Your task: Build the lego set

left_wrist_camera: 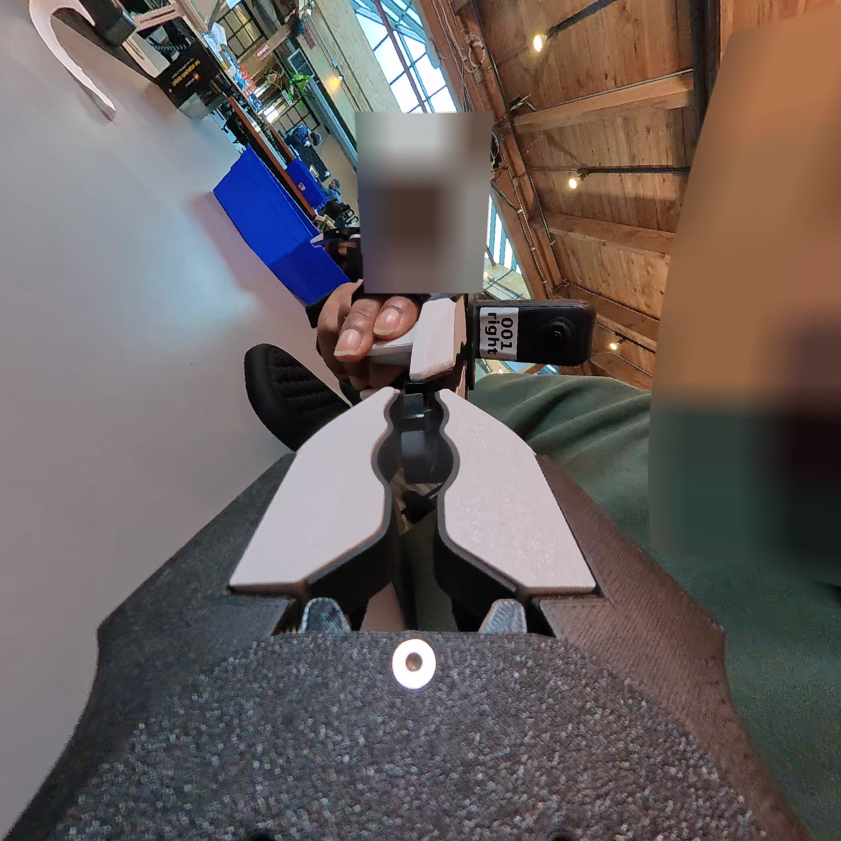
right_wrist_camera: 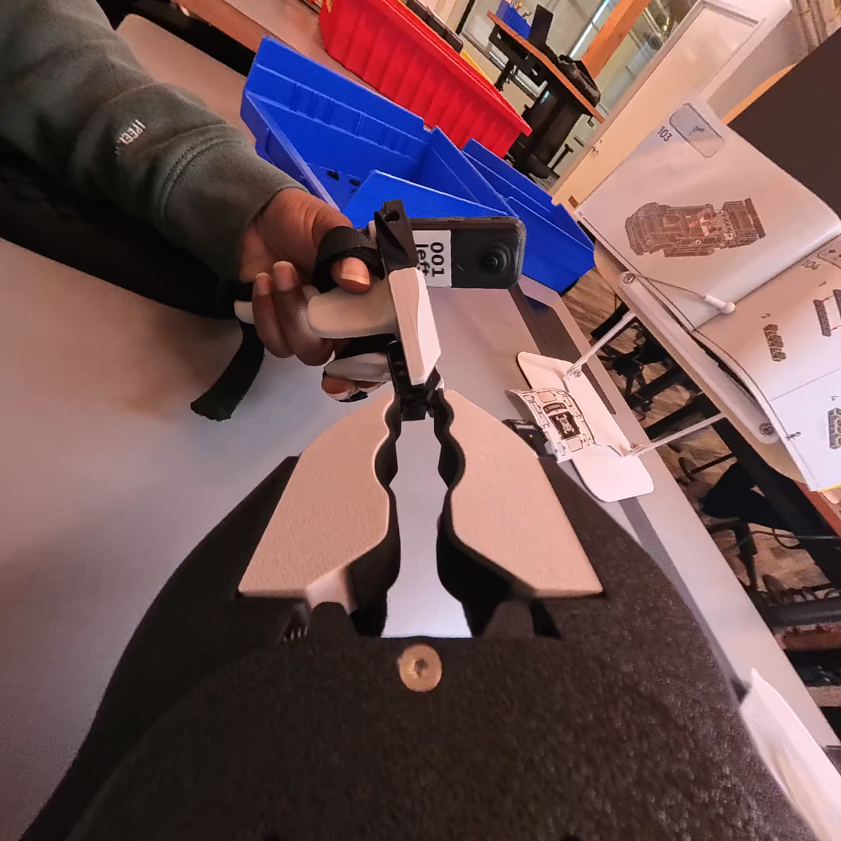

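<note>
My left gripper (left_wrist_camera: pixel 416 395) and my right gripper (right_wrist_camera: pixel 416 407) meet tip to tip in the air above the grey table (right_wrist_camera: pixel 113 455). Each is held in a hand. A small black lego piece (left_wrist_camera: pixel 416 446) sits between the left gripper's jaws, which are closed on it. In the right wrist view the same black piece (right_wrist_camera: pixel 413 405) is pinched at the right gripper's tips, just under the left gripper's white finger (right_wrist_camera: pixel 414 327). The piece's shape is mostly hidden by the fingers.
Blue bins (right_wrist_camera: pixel 387 150) and a red bin (right_wrist_camera: pixel 409 59) stand on the table behind the hands. An open instruction booklet (right_wrist_camera: pixel 728 218) rests on a white stand (right_wrist_camera: pixel 605 473), with a sticker sheet (right_wrist_camera: pixel 555 418) on its base. The person's green sleeve (right_wrist_camera: pixel 136 136) is at left. Left and right tips are no more than a few centimetres apart.
</note>
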Tool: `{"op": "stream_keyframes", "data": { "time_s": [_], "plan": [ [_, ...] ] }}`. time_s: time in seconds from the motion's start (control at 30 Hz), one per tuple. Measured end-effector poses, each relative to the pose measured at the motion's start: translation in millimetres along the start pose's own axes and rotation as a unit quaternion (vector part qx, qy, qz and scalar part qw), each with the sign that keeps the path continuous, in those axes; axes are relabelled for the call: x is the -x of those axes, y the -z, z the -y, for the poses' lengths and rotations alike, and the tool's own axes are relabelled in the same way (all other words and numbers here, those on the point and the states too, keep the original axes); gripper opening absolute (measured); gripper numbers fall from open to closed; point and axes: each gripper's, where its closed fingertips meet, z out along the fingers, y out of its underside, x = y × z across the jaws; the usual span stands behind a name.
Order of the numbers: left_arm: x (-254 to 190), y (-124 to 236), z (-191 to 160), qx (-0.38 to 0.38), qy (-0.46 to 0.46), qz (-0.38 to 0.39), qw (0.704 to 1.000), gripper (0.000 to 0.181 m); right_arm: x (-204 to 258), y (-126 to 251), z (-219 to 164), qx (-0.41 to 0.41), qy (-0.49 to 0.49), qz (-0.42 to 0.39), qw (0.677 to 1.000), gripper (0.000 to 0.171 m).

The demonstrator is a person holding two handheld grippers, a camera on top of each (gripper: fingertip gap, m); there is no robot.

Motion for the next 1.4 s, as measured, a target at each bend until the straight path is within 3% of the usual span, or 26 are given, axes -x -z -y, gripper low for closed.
{"op": "stream_keyframes", "data": {
  "time_s": [0.4,0.6,0.73,0.83,0.93,1.4],
  "plan": [
    [2.3,-1.4,-4.8,0.007,0.003,0.002,1.000,0.013,3.1,0.9,-3.4,-0.002,-0.015,0.019,1.000,0.014],
    [-2.7,0.5,-1.9,0.009,-0.038,0.006,0.999,0.018,-1.0,1.7,1.4,-0.013,-0.003,0.005,1.000,0.014],
    [-1.0,-0.6,-7.3,0.028,-0.061,0.026,0.997,0.012,-2.2,0.6,-0.4,-0.012,-0.014,0.012,1.000,0.014],
    [1.5,-0.4,-6.7,0.030,-0.061,0.039,0.997,0.012,-3.5,-0.4,-2.5,-0.013,-0.076,0.031,0.997,0.016],
    [-0.2,0.5,-6.0,0.028,-0.058,0.038,0.997,0.012,-4.3,0.1,-8.0,-0.006,-0.158,0.060,0.986,0.037],
    [-10.4,4.9,1.3,-0.002,-0.003,-0.008,1.000,0.012,-9.4,7.5,5.8,-0.056,-0.297,0.110,0.947,0.032]
  ]
}}
